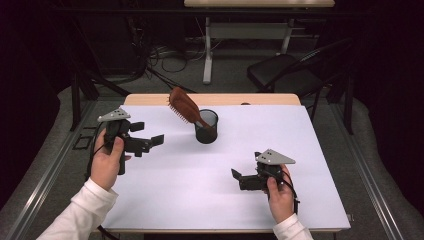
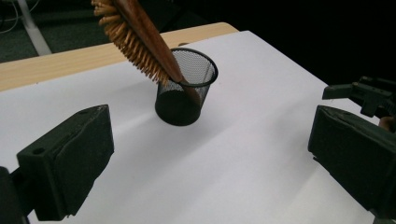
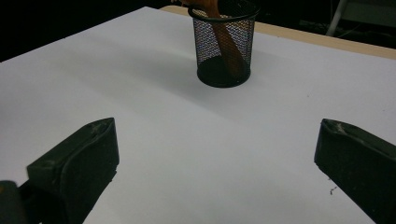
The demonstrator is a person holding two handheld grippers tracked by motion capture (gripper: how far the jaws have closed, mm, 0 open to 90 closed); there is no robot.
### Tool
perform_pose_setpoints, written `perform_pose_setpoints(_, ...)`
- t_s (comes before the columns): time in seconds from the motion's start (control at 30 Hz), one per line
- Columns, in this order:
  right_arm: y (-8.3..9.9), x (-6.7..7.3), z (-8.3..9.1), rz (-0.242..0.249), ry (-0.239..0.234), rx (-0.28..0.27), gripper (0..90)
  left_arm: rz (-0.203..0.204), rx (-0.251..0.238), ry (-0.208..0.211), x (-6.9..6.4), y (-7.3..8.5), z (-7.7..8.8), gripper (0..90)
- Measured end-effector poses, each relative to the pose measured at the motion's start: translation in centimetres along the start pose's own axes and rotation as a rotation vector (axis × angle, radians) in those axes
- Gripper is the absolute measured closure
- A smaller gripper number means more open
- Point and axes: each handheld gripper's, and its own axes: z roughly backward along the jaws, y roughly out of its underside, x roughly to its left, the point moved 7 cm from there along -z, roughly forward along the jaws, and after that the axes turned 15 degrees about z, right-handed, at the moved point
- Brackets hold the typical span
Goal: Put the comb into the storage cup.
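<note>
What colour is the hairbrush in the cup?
Reddish-brown wood, the hairbrush shows best in the left gripper view.

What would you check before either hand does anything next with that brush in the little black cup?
1. Hairbrush sits handle-down in the mesh cup, leaning over the rim: ok.
2. Cup upright on the white table cover: ok.
3. Left gripper open, holding nothing, apart from the cup: ok.
4. Right gripper open, holding nothing: ok.
5. Bare cover between each gripper and the cup: ok.
6. Whether the leaning brush would tip the cup if nudged: cannot tell.
</note>
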Motion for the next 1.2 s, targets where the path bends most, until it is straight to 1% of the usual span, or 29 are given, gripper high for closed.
perform_pose_setpoints(0.17, -0.1, 0.1, -0.1, 0.001, -0.005, 0.001, 0.0, -0.004, -0.011, 0.007, 0.0, 1.1, 0.8, 0.5)
perform_pose_setpoints(0.27, -0.1, 0.3, -0.2, -0.001, -0.009, 0.001, 0.0, 0.005, -0.007, 0.022, 0.1, 2.1, 1.0, 0.5)
perform_pose_setpoints(0.33, 0.0, 0.3, -0.2, 0.002, -0.008, 0.005, 0.0, 0.008, 0.002, 0.022, 0.3, 2.6, 1.1, 0.5)
perform_pose_setpoints(0.47, -0.1, 0.4, -0.2, 0.005, -0.011, 0.011, 0.0, 0.017, -0.007, 0.024, 0.8, 3.5, 1.5, 0.5)
perform_pose_setpoints(0.63, -0.4, 0.3, 0.1, 0.011, -0.012, 0.01, 0.0, 0.023, -0.023, 0.016, 1.5, 4.5, 1.7, 0.5)
perform_pose_setpoints(0.7, -0.6, 0.3, 0.4, 0.012, -0.015, 0.01, 0.0, 0.028, -0.028, 0.015, 1.8, 5.0, 1.8, 0.5)
perform_pose_setpoints(0.73, -0.6, 0.3, 0.5, 0.016, -0.013, 0.008, 0.0, 0.039, -0.032, 0.017, 1.9, 5.3, 1.8, 0.5)
perform_pose_setpoints(0.8, -0.7, 0.2, 0.9, 0.018, -0.013, 0.009, 0.0, 0.047, -0.036, 0.02, 2.2, 5.7, 1.9, 0.5)
perform_pose_setpoints(0.9, -0.6, 0.0, 1.4, 0.014, -0.014, 0.012, 0.0, 0.065, -0.044, 0.023, 2.7, 6.6, 1.9, 0.5)
perform_pose_setpoints(1.0, -0.3, -0.3, 1.9, 0.004, -0.005, 0.012, 0.0, 0.069, -0.045, 0.009, 3.1, 7.2, 1.8, 0.5)
perform_pose_setpoints(1.1, 0.1, -0.5, 2.4, -0.003, 0.001, 0.017, 0.0, 0.078, -0.048, 0.004, 3.4, 7.7, 1.8, 0.5)
perform_pose_setpoints(1.2, 0.6, -0.7, 2.9, -0.008, 0.009, 0.022, 0.0, 0.078, -0.05, 0.0, 3.6, 8.1, 1.7, 0.5)
